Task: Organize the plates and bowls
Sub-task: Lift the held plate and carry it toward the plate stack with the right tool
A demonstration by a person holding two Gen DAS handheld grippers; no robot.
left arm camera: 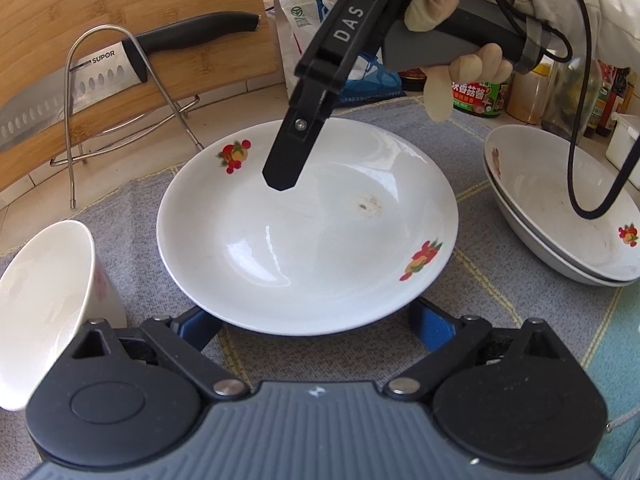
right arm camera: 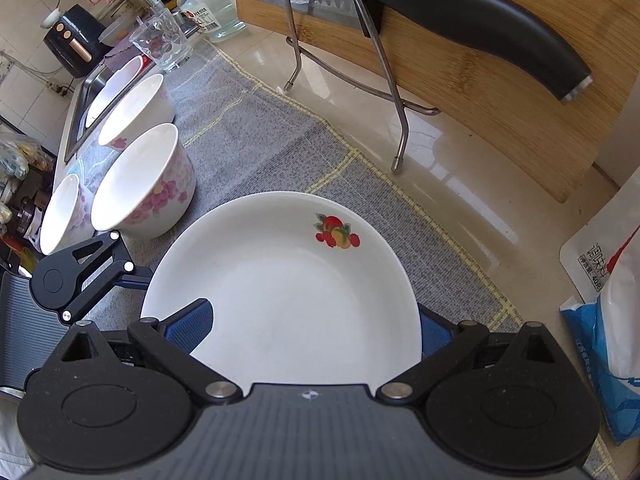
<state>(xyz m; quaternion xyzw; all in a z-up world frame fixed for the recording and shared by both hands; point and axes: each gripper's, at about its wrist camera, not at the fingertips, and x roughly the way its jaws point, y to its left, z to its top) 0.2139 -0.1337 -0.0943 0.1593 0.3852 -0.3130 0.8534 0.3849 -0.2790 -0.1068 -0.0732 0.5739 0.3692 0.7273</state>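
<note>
A white plate with fruit prints point(left arm camera: 304, 236) point(right arm camera: 280, 300) lies flat on the grey cloth point(left arm camera: 132, 208). My left gripper point(left arm camera: 314, 322) is at its near rim with the jaws wide apart. Its blue pads point(left arm camera: 430, 326) are tucked partly under the rim on either side, and I cannot see them pressing on it. In the right wrist view one of its fingers point(right arm camera: 128, 278) reaches the plate's left rim. My right gripper point(right arm camera: 312, 320) point(left arm camera: 280, 178), held by a gloved hand point(left arm camera: 460, 68), hovers open over the plate. White floral bowls point(right arm camera: 140, 184) point(left arm camera: 44, 300) stand to its left.
Two stacked plates point(left arm camera: 560, 216) sit at the right on the cloth. A wire rack point(left arm camera: 100, 92) holds a cutting board point(right arm camera: 500, 92) and a knife point(right arm camera: 460, 12) behind the plate. Bottles and jars point(left arm camera: 568, 92) stand at the back right, a salt bag point(right arm camera: 612, 320) nearby, a sink point(right arm camera: 80, 92) and glass point(right arm camera: 160, 40) farther left.
</note>
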